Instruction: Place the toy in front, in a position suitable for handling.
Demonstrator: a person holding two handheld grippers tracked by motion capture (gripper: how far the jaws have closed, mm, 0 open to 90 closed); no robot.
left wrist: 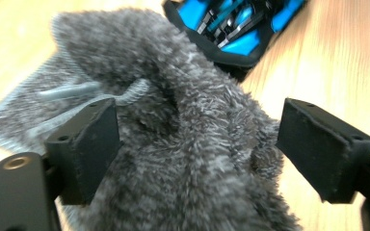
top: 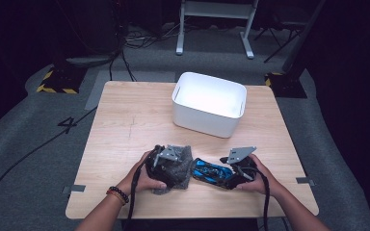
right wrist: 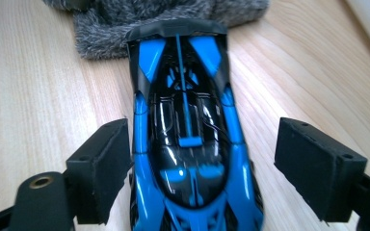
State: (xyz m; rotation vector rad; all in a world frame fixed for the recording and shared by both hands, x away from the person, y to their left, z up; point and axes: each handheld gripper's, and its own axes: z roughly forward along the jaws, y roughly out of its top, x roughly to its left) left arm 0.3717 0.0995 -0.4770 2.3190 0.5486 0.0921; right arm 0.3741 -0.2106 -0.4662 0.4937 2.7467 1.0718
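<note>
Straddling fuzzy grey cloth (left wrist: pixel 192 144) and blue toy car (right wrist: pixel 188 144) on pale wooden table (top: pixel 125 120) (dark room): both claws, wide apart, gripping nothing.

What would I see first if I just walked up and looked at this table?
Probably the shiny blue and black toy car near the front edge of the wooden table, lying between the open jaws of the right gripper. Right beside it, touching its end, is a fluffy grey cloth with the left gripper open around it. Behind them stands a bright white bin.

Crumpled grey fuzzy cloth (left wrist: pixel 192 144) beside blue-black toy car (right wrist: pixel 190 144)
</note>
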